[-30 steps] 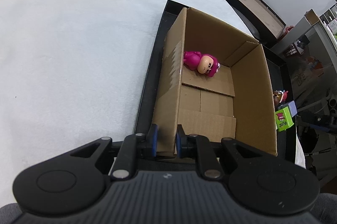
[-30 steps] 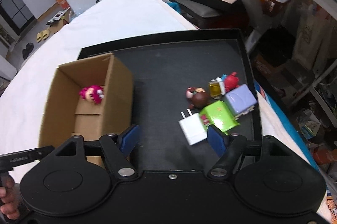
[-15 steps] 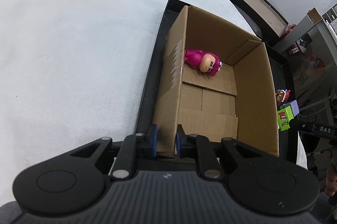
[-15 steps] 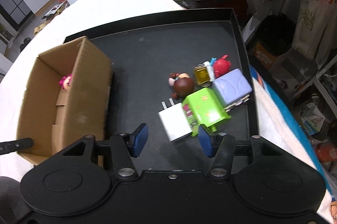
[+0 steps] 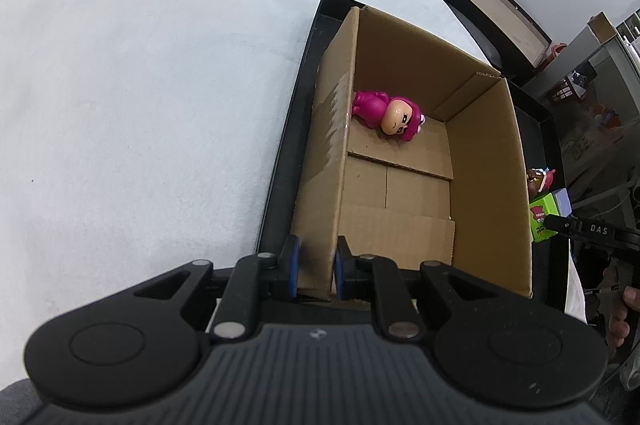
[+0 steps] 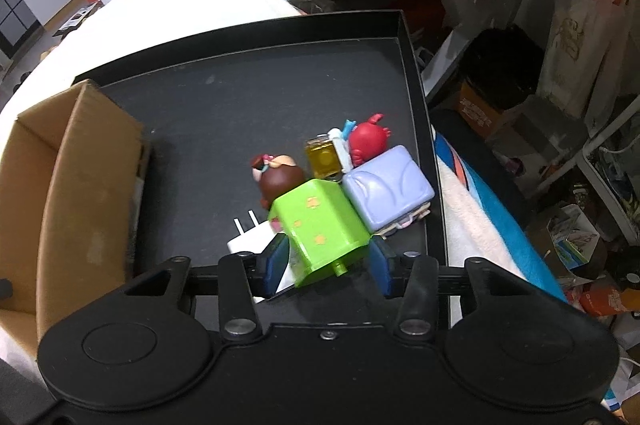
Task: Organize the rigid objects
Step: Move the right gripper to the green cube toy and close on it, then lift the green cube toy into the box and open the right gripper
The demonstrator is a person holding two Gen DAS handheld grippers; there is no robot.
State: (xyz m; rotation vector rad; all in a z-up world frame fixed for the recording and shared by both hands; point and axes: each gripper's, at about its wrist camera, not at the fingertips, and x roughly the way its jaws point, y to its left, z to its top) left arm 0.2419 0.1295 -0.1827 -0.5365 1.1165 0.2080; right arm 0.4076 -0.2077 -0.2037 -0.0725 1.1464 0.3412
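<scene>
So the right gripper [image 6: 326,263] has moved in a lot since a second ago, from hanging back over the bare tray floor to sitting right at the pile of toys. Its blue pads are now straddling the near end of the green toy block [image 6: 320,225], one on each side. They're spread roughly as wide as the block, and I honestly can't tell if they're pressing on it or just sitting beside it.

That block is lying near the right edge of the black tray [image 6: 224,105], touching the lilac toy case [image 6: 388,185] on its right. A white charger plug [image 6: 250,237] is peeking out from its left side, partly under the left pad. Just behind it, a brown-haired figure [image 6: 278,177], a small yellow cube [image 6: 324,159] and a red figure [image 6: 368,139] are all bunched together.

Over on the tray's left side, the left gripper [image 5: 314,271] hasn't budged: it's still pinching the near left wall of the cardboard box [image 5: 480,161], one pad inside and one outside. A pink figure [image 5: 386,111] is lying on its side at the far left of the box floor.
</scene>
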